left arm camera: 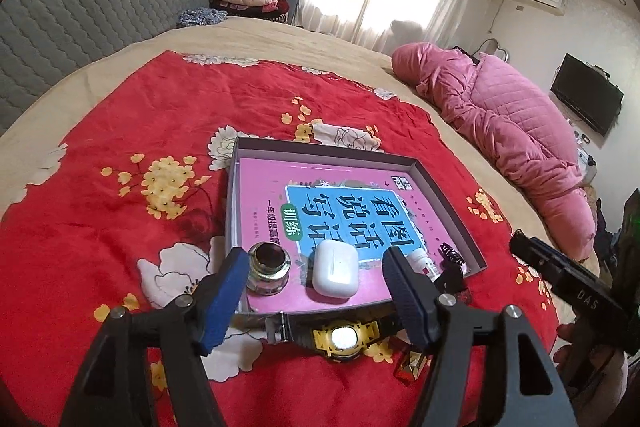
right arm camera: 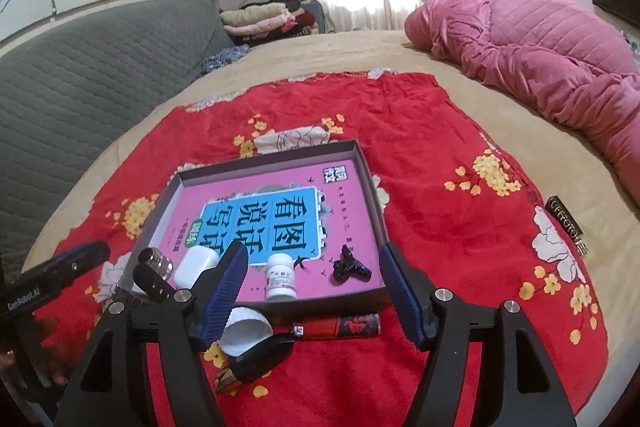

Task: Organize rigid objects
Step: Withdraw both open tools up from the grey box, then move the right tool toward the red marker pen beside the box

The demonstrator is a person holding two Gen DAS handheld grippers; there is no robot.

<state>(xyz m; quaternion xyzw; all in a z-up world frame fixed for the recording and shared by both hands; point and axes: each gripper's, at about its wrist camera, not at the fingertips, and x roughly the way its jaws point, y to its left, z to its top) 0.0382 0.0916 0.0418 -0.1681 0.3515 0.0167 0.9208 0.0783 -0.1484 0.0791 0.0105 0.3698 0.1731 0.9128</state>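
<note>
Currently both jaws spread wide, nothing gripped: left gripper [left arm camera: 314, 291], right gripper [right arm camera: 314, 291]. Earbud case [left arm camera: 335, 269], glass jar [left arm camera: 269, 269], pill bottle [right arm camera: 281, 281] already placed in shallow box [left arm camera: 444, 195]. Wristwatch [left arm camera: 340, 339] left outside, touching box wall; box likely shoved if watch grabbed carelessly.

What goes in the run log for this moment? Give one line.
left gripper: open, empty | right gripper: open, empty | tray: earbud case, jar, pill bottle | watch: outside
</note>
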